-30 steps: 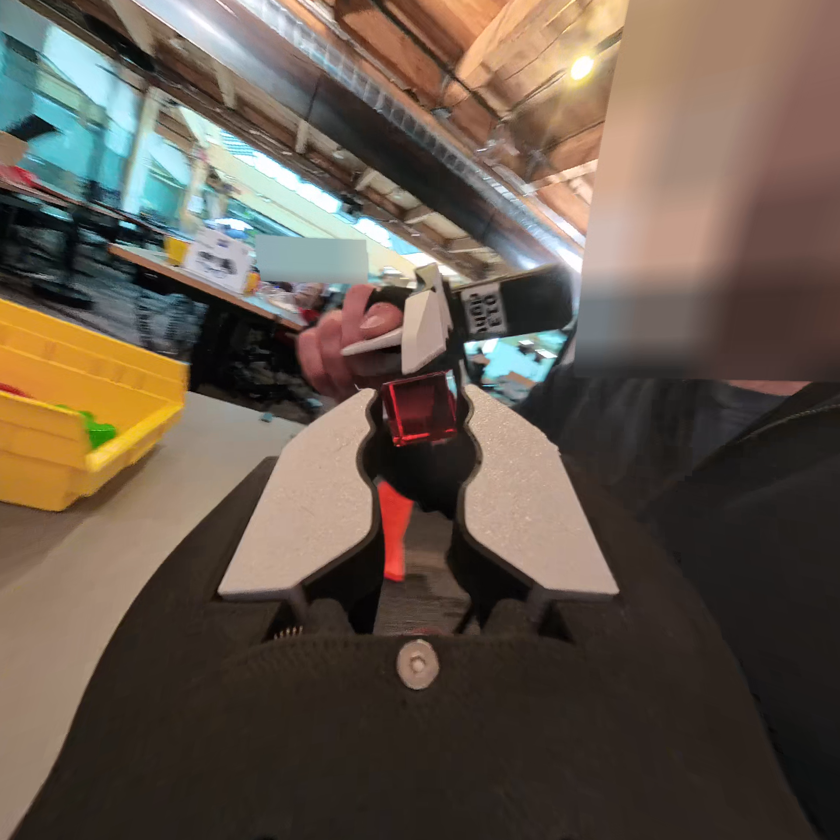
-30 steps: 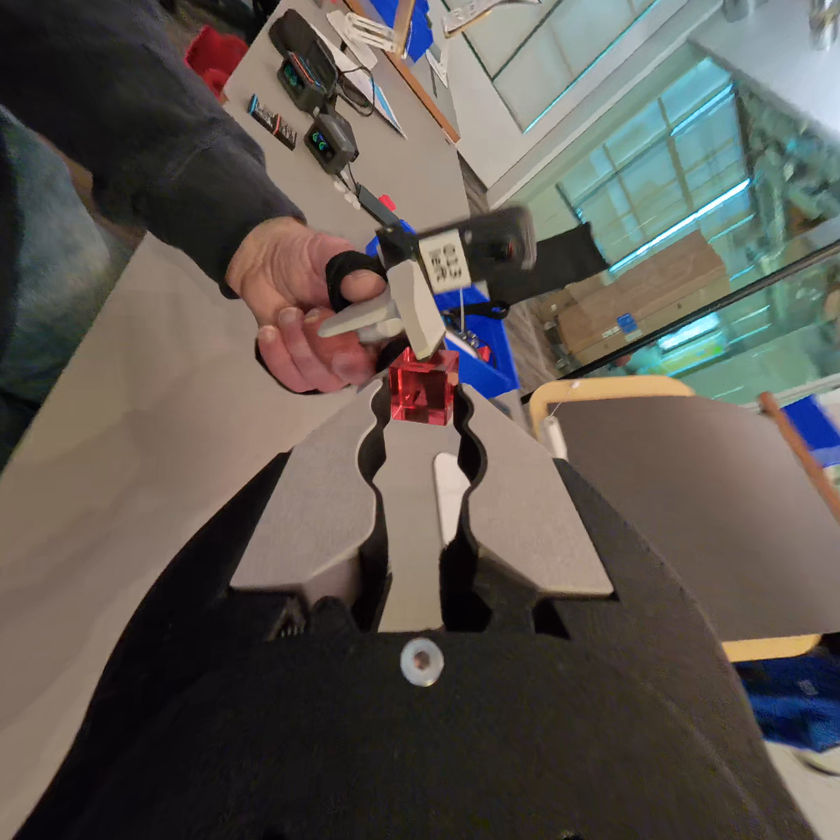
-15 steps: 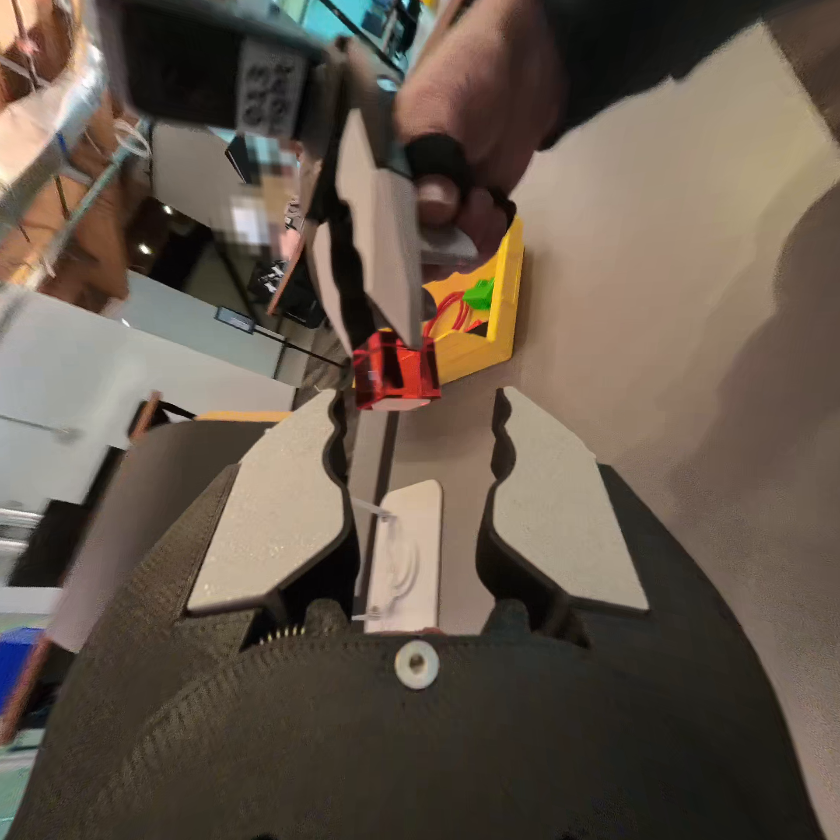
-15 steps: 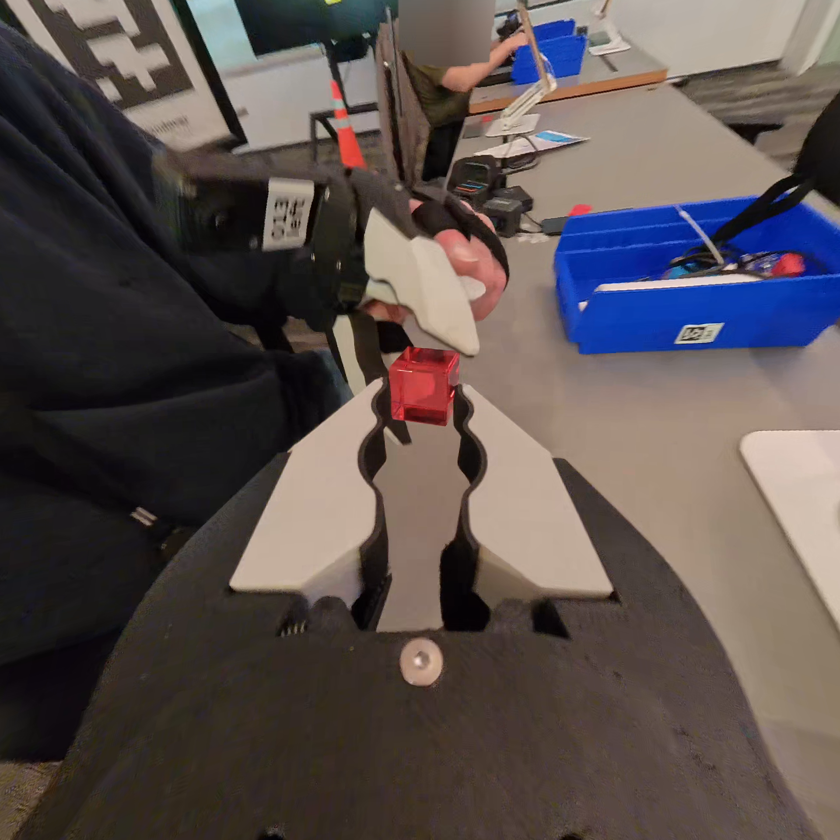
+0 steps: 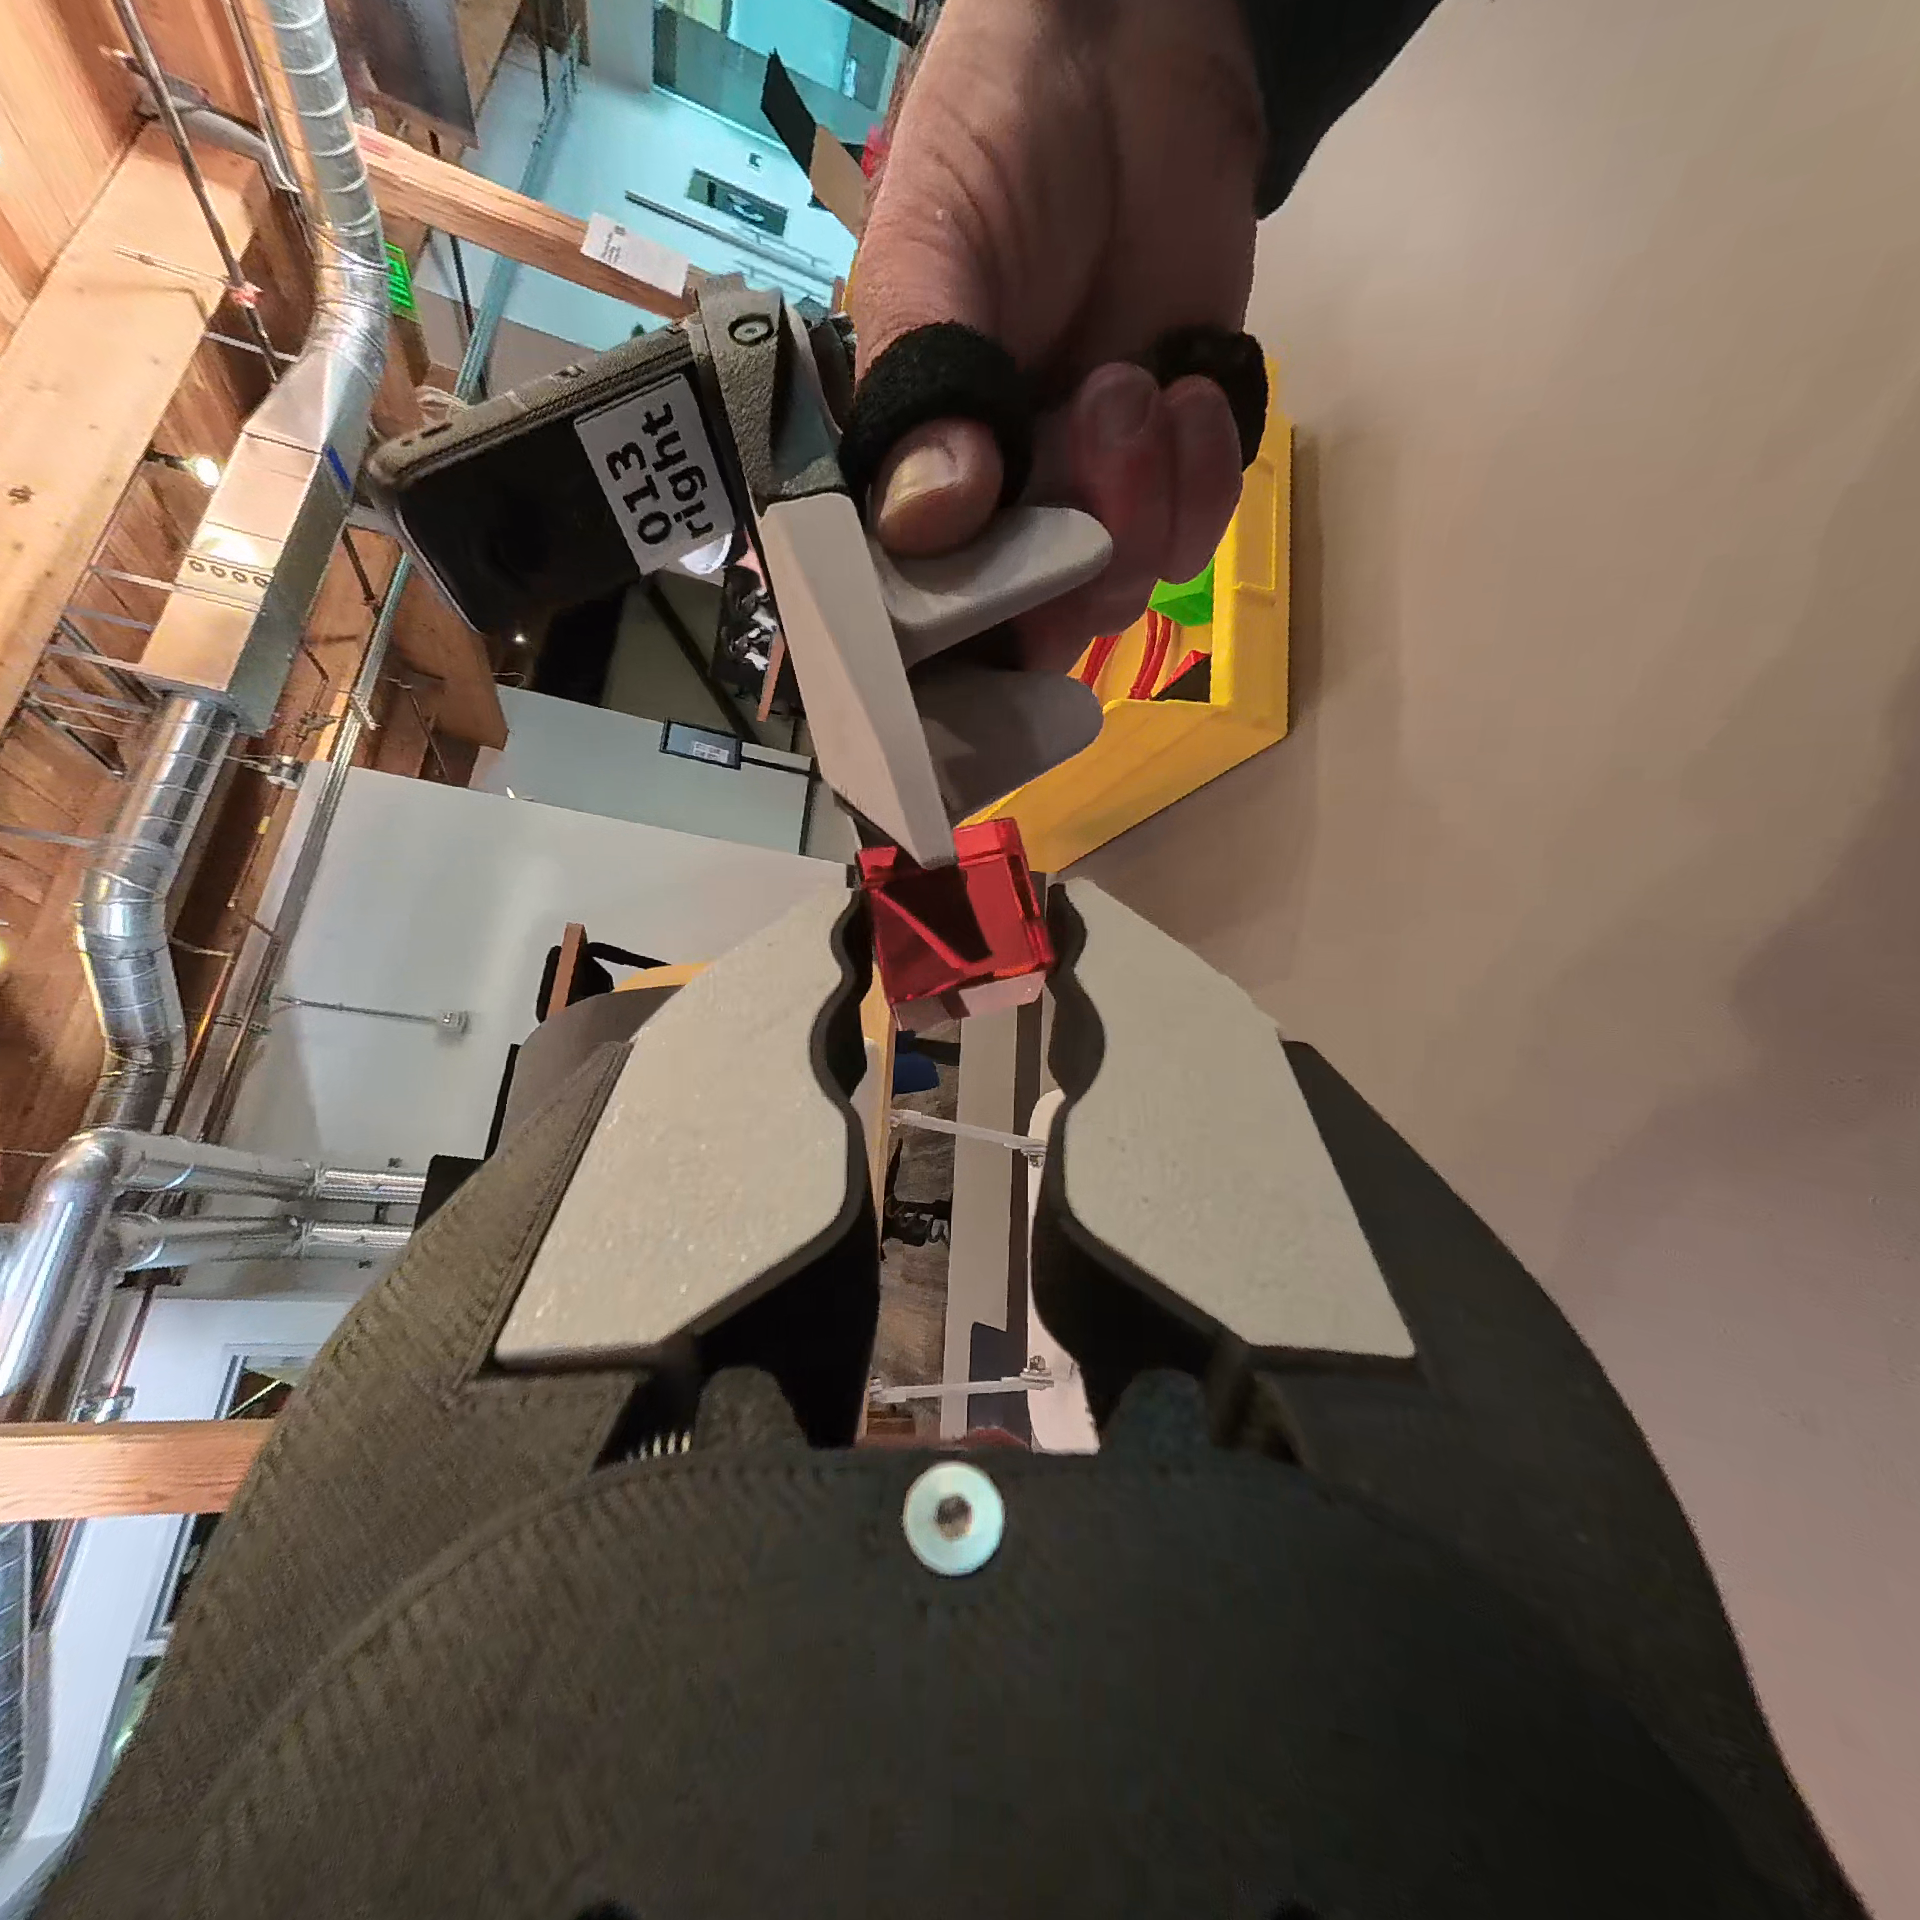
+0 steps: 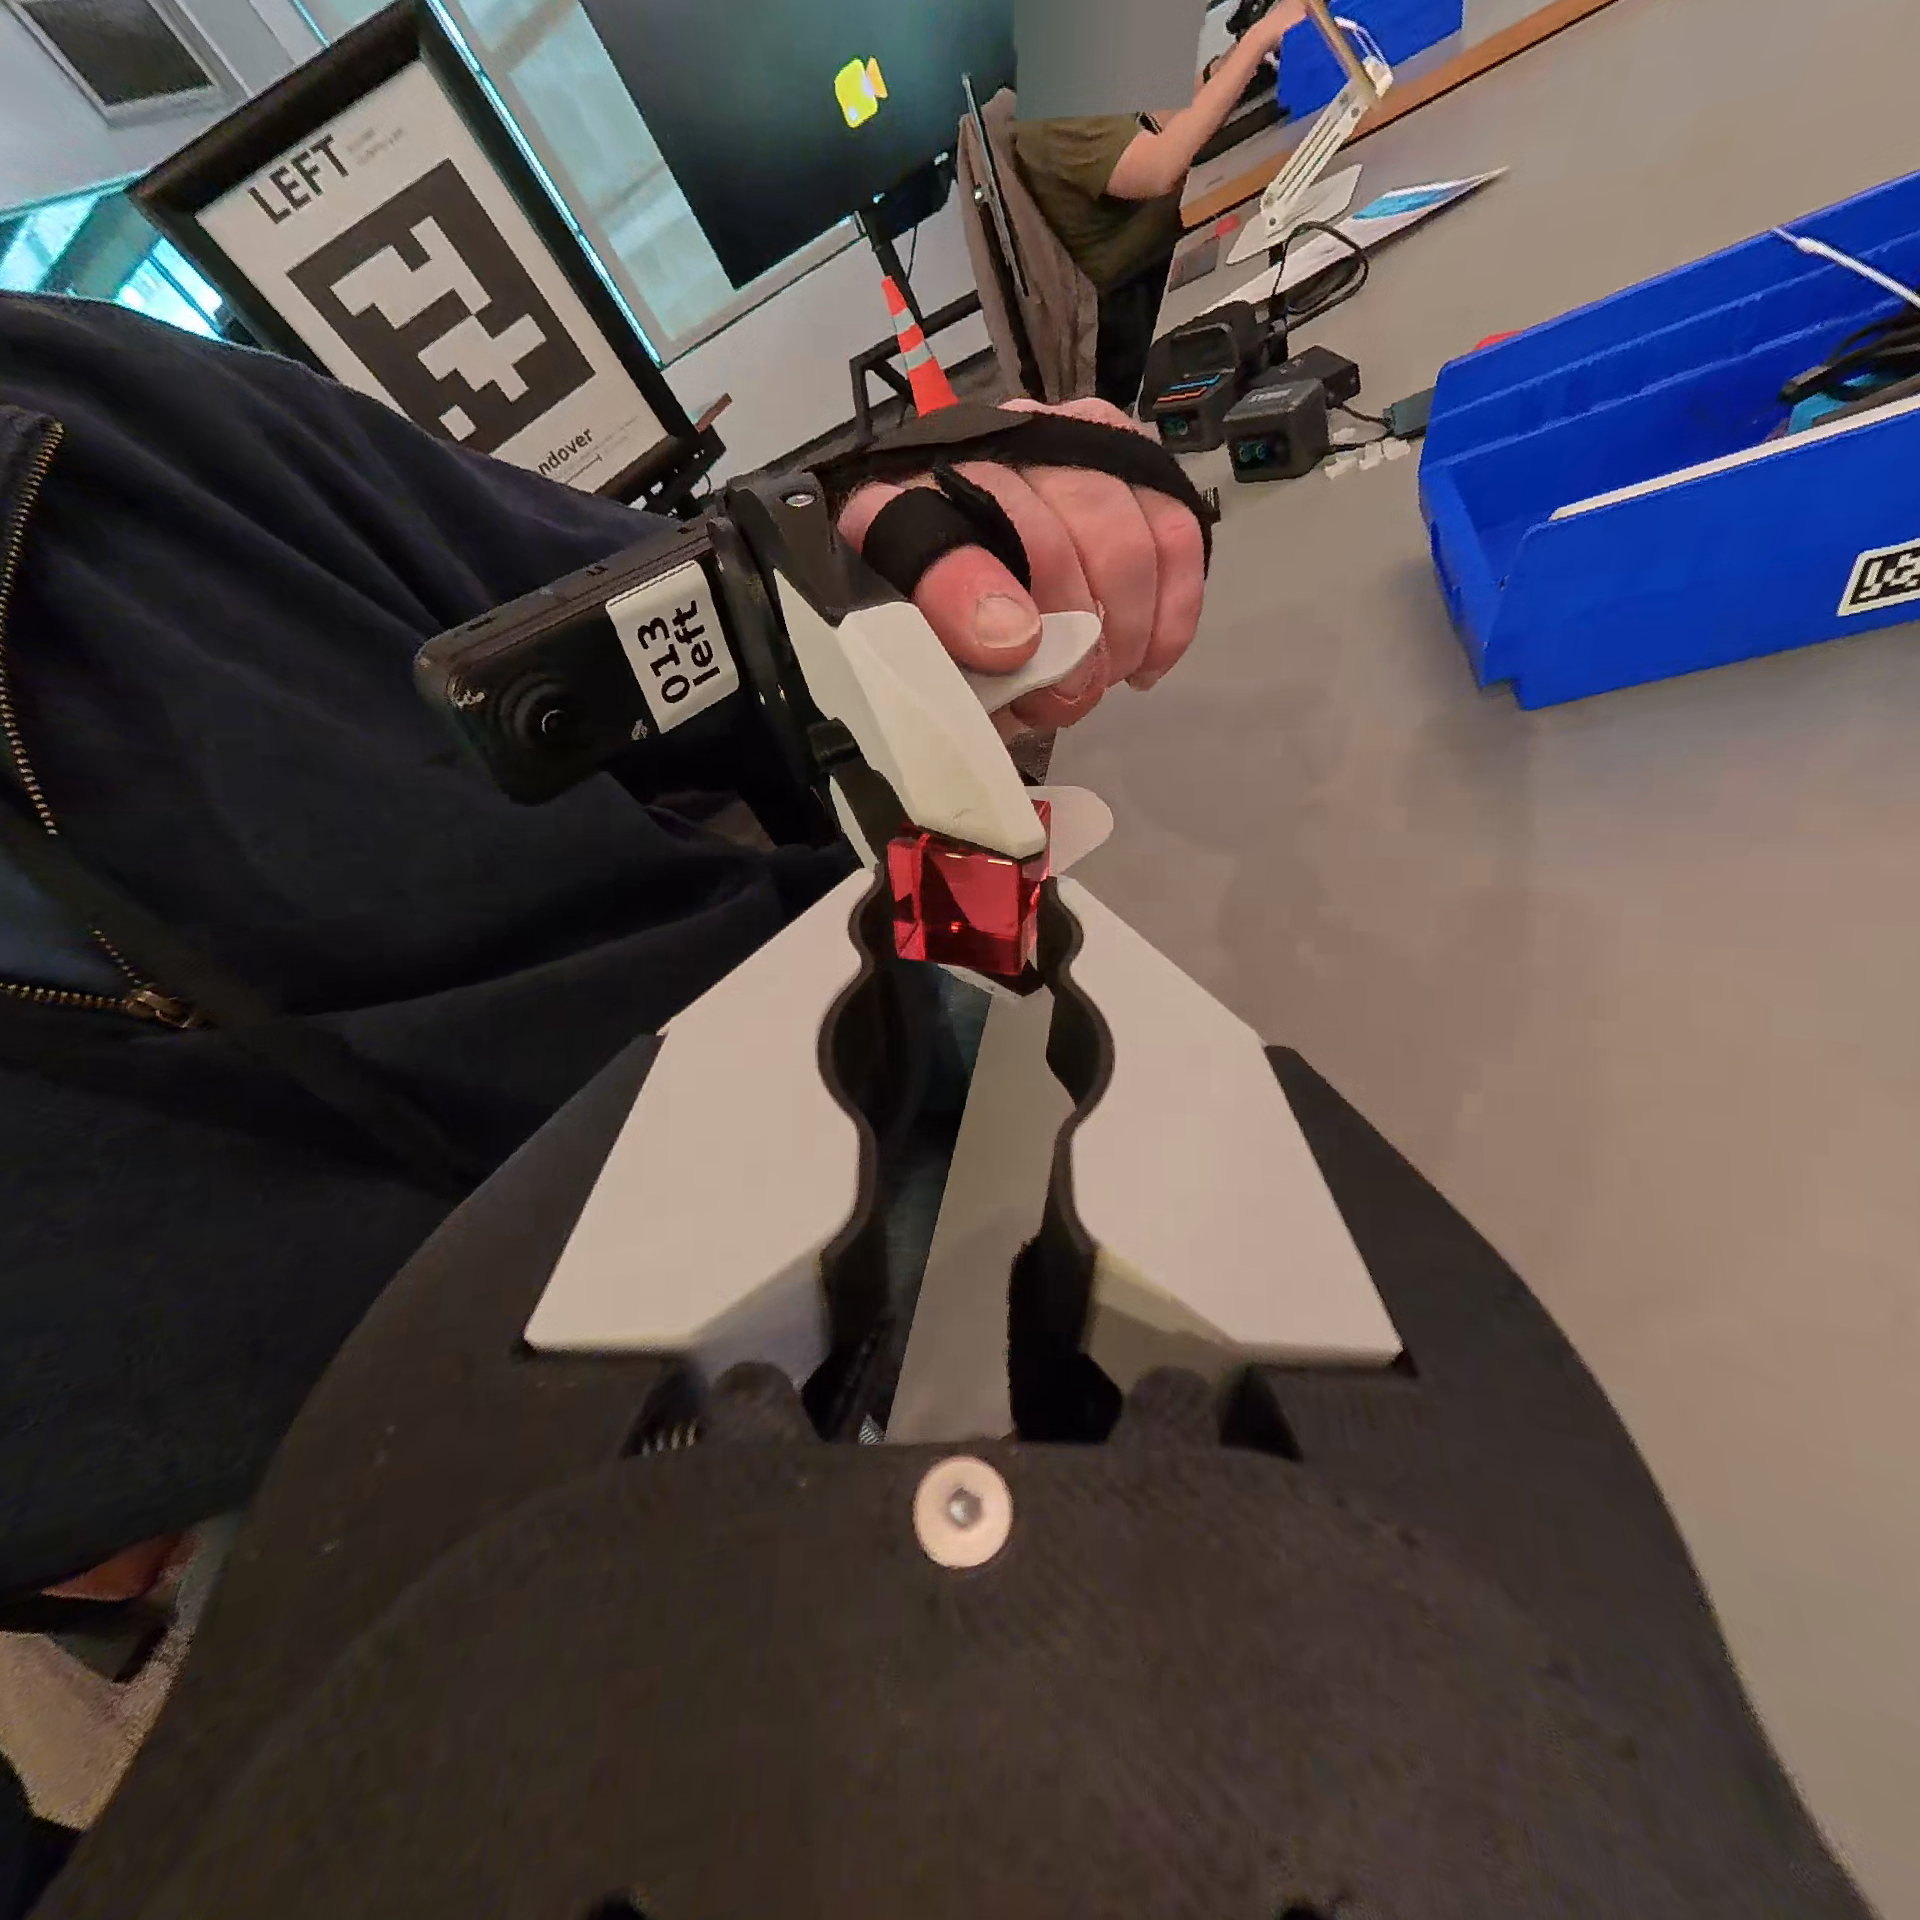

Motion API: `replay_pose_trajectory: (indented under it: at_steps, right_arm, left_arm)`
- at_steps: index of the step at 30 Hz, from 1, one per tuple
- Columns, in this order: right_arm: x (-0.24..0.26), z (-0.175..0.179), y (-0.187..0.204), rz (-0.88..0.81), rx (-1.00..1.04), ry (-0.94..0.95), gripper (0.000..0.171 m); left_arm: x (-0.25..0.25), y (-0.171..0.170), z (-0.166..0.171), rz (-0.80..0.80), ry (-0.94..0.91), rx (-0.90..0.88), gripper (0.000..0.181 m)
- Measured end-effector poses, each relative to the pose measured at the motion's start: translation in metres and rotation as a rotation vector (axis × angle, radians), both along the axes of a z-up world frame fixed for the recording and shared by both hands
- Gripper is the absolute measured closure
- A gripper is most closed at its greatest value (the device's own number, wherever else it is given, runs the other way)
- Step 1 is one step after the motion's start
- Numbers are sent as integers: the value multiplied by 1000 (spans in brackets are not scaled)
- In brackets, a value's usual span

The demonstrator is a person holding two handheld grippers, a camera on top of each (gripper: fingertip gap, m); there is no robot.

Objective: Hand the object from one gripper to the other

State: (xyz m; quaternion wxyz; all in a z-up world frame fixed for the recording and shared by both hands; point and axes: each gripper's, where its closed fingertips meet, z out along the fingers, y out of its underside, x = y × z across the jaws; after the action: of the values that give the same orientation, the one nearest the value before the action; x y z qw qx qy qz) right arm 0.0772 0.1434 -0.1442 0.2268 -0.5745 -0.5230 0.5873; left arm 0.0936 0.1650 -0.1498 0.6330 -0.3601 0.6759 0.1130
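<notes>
Red cube, mid-air over grey table: left gripper, wide open half a second earlier, had narrowed onto its sides while right gripper kept it clamped crosswise; hand-over judged at double-grip stage, release pending

A workshop-like lab: bare timber ceiling with metal ducts, grey worktables, blue parts bin, yellow bin, far marker board, and traffic cone.
</notes>
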Motion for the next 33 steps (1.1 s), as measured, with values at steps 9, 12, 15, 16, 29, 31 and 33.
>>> replay_pose_trajectory:
  at_steps: [9, 12, 15, 16, 29, 31, 33]
  right_arm:
    - [11, 13, 21, -223, 430, 69, 120]
    - [17, 15, 17, -247, 648, 50, 114]
    - [20, 12, 17, -279, 947, -28, 112]
    - [21, 11, 16, -281, 1051, -56, 112]
    - [15, 27, 29, -609, 1692, -267, 112]
    - [14, 30, 31, -684, 1651, -235, 111]
    - [15, 34, 36, -743, 1616, -221, 111]
  left_arm:
    - [-4, 11, -5, 52, -40, -187, 151]
    - [-4, 10, -6, 22, -92, -395, 151]
    - [-3, 14, -4, 13, -155, -601, 151]
    - [-3, 14, -1, 1, -182, -655, 151]
    - [18, 9, 31, -108, -469, -1288, 151]
    - [21, 7, 40, -182, -574, -1366, 151]
    - [24, 6, 42, -226, -647, -1449, 150]
